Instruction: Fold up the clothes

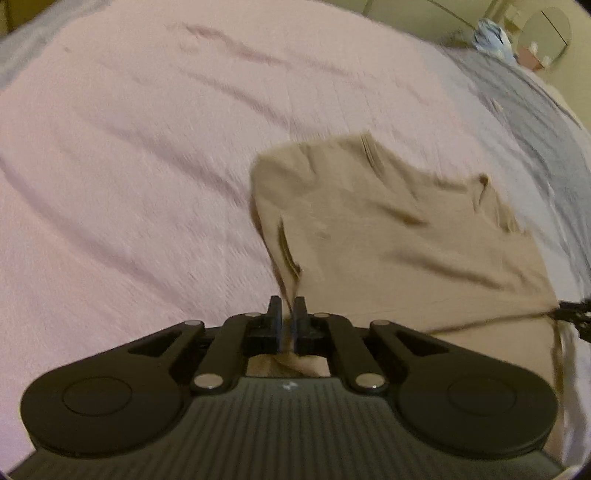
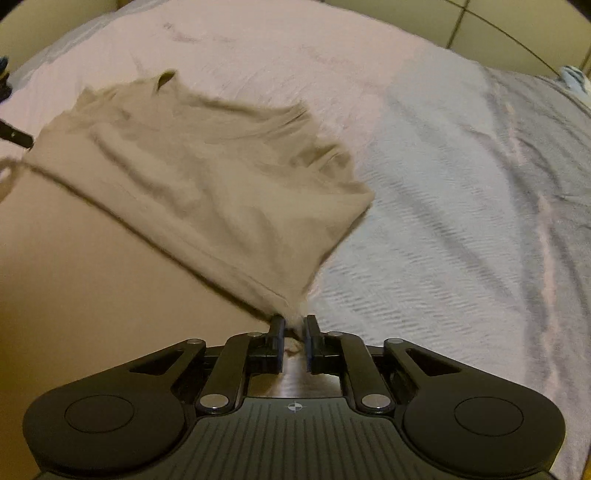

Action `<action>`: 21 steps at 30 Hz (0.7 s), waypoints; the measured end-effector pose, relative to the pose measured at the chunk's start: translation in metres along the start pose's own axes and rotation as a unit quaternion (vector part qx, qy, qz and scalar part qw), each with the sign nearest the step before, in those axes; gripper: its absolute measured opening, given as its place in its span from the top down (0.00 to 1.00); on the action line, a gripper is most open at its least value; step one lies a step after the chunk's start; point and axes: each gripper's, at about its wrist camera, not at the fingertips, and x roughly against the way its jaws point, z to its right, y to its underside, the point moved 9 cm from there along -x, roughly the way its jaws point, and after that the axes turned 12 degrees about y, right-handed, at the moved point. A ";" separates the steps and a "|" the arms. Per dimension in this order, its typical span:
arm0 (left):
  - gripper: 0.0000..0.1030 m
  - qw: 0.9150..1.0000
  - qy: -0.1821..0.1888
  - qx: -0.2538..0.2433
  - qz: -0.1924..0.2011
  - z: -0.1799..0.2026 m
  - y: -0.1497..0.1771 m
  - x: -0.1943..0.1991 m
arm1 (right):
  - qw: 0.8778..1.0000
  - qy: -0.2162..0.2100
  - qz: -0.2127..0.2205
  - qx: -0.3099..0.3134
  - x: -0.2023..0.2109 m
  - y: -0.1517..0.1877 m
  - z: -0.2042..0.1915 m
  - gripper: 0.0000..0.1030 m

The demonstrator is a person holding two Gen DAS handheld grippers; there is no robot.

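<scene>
A tan garment [image 1: 388, 229] lies spread on the pink bed sheet [image 1: 129, 147], with its near hem lifted and stretched between my two grippers. My left gripper [image 1: 289, 301] is shut on one hem corner, and cloth bunches between its fingers. The right wrist view shows the same tan garment [image 2: 221, 166] running away from my right gripper [image 2: 294, 319], whose jaws stand a little apart with a thick wad of the other hem corner pinched between them. The right gripper [image 1: 574, 314] also shows at the right edge of the left wrist view, and the left gripper [image 2: 14, 134] at the left edge of the right wrist view.
A grey blanket [image 2: 461, 184] covers the right side of the bed beside the pink sheet [image 2: 258, 44]. A blue and white bundle [image 1: 491, 35] sits at the far corner, near a pale wall and an arched mirror [image 1: 546, 33]. Both views are blurred.
</scene>
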 end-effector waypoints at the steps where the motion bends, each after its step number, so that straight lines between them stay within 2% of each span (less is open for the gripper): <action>1: 0.97 1.000 -0.005 0.008 0.011 -0.001 -0.005 0.007 | 1.000 0.001 0.003 -0.010 0.006 -0.004 0.005 0.84; 4: 0.97 0.999 0.002 0.002 0.038 0.008 -0.020 0.017 | 0.997 -0.015 0.027 -0.067 0.012 -0.024 0.015 0.75; 6: 0.97 0.999 0.017 -0.019 0.029 0.022 -0.024 0.001 | 0.993 -0.025 0.044 -0.106 0.016 -0.038 0.023 0.74; 8: 0.95 0.999 0.024 -0.039 0.010 0.032 -0.023 -0.022 | 0.993 -0.026 0.050 -0.102 -0.001 -0.049 0.016 0.73; 9: 0.89 0.999 0.021 -0.044 0.002 0.032 -0.020 -0.033 | 0.993 -0.029 0.047 -0.100 -0.017 -0.052 0.010 0.73; 10: 0.89 0.999 0.009 -0.041 -0.008 0.026 -0.017 -0.045 | 0.994 -0.023 0.028 -0.099 -0.033 -0.048 0.007 0.73; 12: 0.97 1.000 -0.008 -0.023 -0.018 0.012 -0.015 -0.059 | 0.995 -0.009 -0.007 -0.100 -0.060 -0.039 0.005 0.73; 13: 0.96 1.000 -0.009 -0.007 -0.008 0.008 -0.017 -0.055 | 0.994 -0.014 -0.008 -0.112 -0.062 -0.037 0.008 0.73; 15: 0.92 1.000 -0.010 -0.002 0.020 0.010 -0.020 -0.035 | 0.990 -0.007 0.001 -0.141 -0.048 -0.040 0.018 0.73; 17: 0.91 1.000 -0.010 -0.008 0.028 0.017 -0.014 -0.017 | 0.990 0.009 0.020 -0.139 -0.024 -0.040 0.023 0.73; 19: 0.91 1.000 0.002 -0.012 0.023 0.029 0.001 -0.006 | 0.990 0.011 0.035 -0.133 0.000 -0.034 0.024 0.73; 21: 0.90 1.000 -0.001 -0.021 0.005 0.038 0.020 -0.005 | 0.991 0.001 0.016 -0.132 0.010 -0.013 0.012 0.72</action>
